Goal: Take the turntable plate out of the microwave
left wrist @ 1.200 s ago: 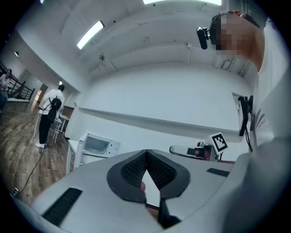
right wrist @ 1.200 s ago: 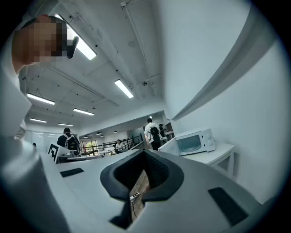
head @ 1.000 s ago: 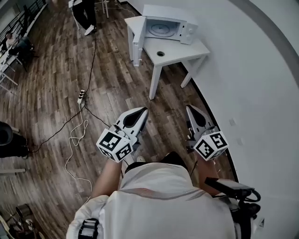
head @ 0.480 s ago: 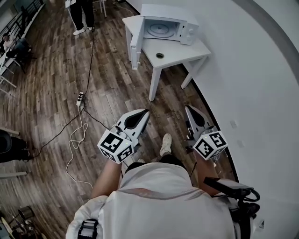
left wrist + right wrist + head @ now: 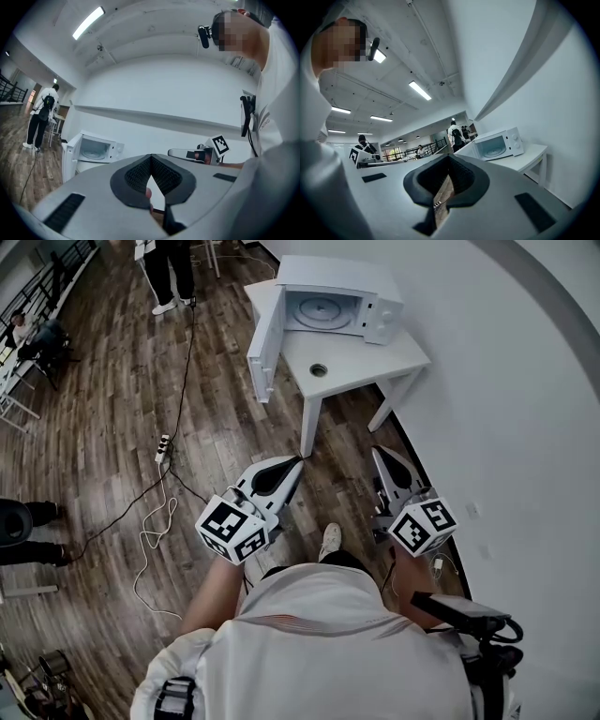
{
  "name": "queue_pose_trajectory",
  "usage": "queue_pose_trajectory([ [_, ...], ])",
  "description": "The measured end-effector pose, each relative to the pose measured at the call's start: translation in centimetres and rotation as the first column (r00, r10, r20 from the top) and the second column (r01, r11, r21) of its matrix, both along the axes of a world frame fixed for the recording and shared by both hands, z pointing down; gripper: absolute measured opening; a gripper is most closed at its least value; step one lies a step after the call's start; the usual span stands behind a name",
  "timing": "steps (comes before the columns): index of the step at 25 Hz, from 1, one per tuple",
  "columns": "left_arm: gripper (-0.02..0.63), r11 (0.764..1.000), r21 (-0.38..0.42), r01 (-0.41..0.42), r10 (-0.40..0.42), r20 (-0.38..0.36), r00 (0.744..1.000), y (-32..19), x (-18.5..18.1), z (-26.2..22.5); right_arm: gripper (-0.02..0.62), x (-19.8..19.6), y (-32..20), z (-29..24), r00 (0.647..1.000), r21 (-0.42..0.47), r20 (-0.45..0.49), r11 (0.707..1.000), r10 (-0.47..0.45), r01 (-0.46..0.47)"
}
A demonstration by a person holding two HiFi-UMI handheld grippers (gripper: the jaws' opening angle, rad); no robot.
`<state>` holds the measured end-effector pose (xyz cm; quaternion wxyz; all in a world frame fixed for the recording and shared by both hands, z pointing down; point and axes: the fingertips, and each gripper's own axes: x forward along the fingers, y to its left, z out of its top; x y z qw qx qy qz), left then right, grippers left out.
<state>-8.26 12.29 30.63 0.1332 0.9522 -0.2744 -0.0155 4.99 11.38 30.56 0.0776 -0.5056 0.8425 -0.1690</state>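
Note:
A white microwave (image 5: 333, 298) stands on a white table (image 5: 366, 357) far ahead, with its door (image 5: 264, 341) swung open to the left. The round glass turntable plate (image 5: 322, 307) lies inside; it also shows in the left gripper view as the plate (image 5: 93, 153) and in the right gripper view as the plate (image 5: 494, 152). My left gripper (image 5: 292, 463) and right gripper (image 5: 380, 454) are held level in front of the person's body, well short of the table. Both are shut with nothing between the pads. Each gripper view shows the other: the right gripper (image 5: 197, 153), the left gripper (image 5: 370, 157).
A small dark ring (image 5: 319, 369) sits on the table in front of the microwave. A power strip (image 5: 163, 436) and cables (image 5: 150, 521) trail over the wooden floor at the left. A person (image 5: 171, 268) stands beyond the table. A white wall (image 5: 506, 409) runs along the right.
The table and microwave have drawn nearer in the head view as the person walks toward them. Both grippers travel forward with the body and stay shut.

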Motion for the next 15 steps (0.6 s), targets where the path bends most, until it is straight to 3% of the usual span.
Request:
queue_pose_trajectory([
  [8, 0.011, 0.999, -0.003, 0.033, -0.033, 0.007, 0.999, -4.1, 3.4, -0.1, 0.003, 3.3, -4.9, 0.3, 0.999, 0.001, 0.015, 0.999, -0.046, 0.046],
  [15, 0.011, 0.994, -0.006, 0.114, -0.114, 0.0, 0.994, -7.5, 5.8, -0.6, 0.003, 6.0, -8.5, 0.4, 0.995, 0.009, 0.006, 0.995, -0.095, 0.095],
])
